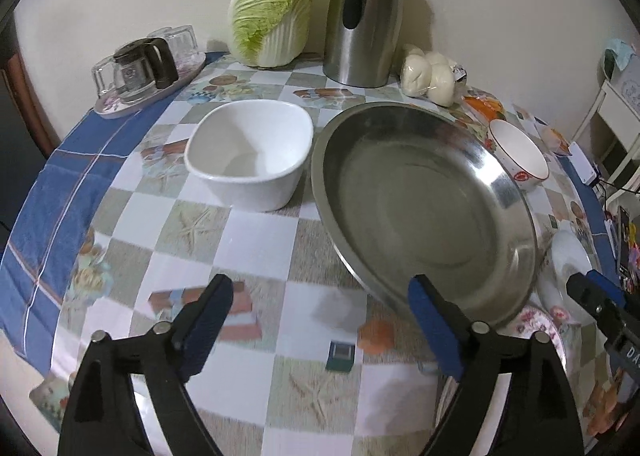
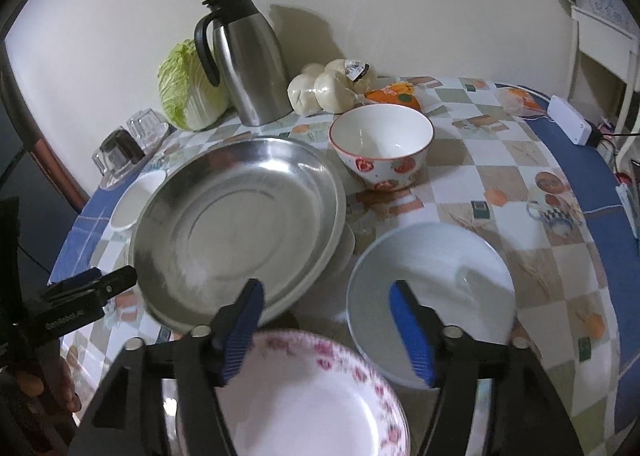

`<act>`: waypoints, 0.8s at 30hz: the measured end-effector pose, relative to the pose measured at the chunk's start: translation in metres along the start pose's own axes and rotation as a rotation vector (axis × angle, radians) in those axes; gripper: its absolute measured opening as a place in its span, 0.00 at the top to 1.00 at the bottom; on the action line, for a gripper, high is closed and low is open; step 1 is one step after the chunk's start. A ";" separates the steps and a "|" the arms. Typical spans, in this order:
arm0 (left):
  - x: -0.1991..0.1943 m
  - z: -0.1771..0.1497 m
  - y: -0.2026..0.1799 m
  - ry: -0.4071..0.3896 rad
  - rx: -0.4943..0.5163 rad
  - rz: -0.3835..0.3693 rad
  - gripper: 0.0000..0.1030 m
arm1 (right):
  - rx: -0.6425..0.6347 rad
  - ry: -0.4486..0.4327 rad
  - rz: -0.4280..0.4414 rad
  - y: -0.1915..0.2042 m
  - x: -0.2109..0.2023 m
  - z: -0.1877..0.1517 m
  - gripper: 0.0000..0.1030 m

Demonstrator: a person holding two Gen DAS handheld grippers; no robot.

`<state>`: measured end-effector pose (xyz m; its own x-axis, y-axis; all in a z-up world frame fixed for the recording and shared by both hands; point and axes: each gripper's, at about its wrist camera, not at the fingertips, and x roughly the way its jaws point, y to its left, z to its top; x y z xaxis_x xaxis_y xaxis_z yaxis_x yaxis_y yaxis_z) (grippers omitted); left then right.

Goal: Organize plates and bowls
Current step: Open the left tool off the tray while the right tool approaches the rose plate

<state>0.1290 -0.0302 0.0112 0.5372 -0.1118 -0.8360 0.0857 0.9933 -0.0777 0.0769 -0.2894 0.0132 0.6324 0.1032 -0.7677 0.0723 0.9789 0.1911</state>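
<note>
The surface (image 1: 256,240) wears a beige-and-white checked cloth with blue borders. The steel plate (image 2: 236,228) is silver, the square bowl (image 1: 250,152) plain white, the round bowl (image 2: 382,146) white with red flowers, the near plate (image 2: 316,396) pink-flowered.

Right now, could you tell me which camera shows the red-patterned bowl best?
The right wrist view: the red-patterned bowl stands whole behind the steel plate, showing its rim, inside and pattern. The left wrist view shows it small, at the right, partly hidden by that plate's rim.
</note>
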 end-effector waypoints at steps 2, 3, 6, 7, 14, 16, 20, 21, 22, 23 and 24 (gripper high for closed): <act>-0.006 -0.006 0.000 -0.005 -0.006 0.006 0.11 | -0.011 0.003 0.002 0.003 -0.007 -0.007 0.27; -0.010 -0.009 0.000 -0.008 -0.012 0.007 0.11 | -0.014 0.004 0.001 0.003 -0.009 -0.009 0.24; -0.018 -0.018 0.001 -0.009 -0.024 0.007 0.08 | -0.024 0.004 -0.001 0.006 -0.018 -0.017 0.20; -0.020 -0.021 0.001 -0.011 -0.026 0.009 0.08 | -0.024 0.006 0.000 0.007 -0.021 -0.020 0.19; -0.040 -0.037 0.001 -0.050 -0.036 0.013 0.03 | -0.021 0.024 0.001 0.011 -0.034 -0.037 0.14; -0.044 -0.040 0.002 -0.060 -0.042 0.009 0.02 | -0.020 0.026 -0.001 0.010 -0.038 -0.041 0.13; -0.051 -0.045 0.000 -0.084 -0.044 -0.002 0.02 | -0.016 0.035 -0.007 0.007 -0.043 -0.049 0.10; -0.052 -0.047 -0.002 -0.081 -0.041 -0.007 0.02 | -0.013 0.039 -0.008 0.007 -0.044 -0.051 0.10; -0.052 -0.049 -0.003 -0.077 -0.039 -0.014 0.02 | -0.010 0.041 -0.008 0.006 -0.044 -0.053 0.10; -0.053 -0.050 -0.005 -0.073 -0.037 -0.022 0.02 | -0.006 0.042 -0.007 0.004 -0.045 -0.055 0.10; -0.053 -0.052 -0.007 -0.073 -0.033 -0.025 0.02 | 0.002 0.046 -0.007 0.002 -0.046 -0.057 0.10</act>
<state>0.0561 -0.0299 0.0283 0.5949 -0.1371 -0.7920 0.0724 0.9905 -0.1170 0.0041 -0.2826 0.0137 0.5961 0.1044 -0.7961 0.0777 0.9793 0.1866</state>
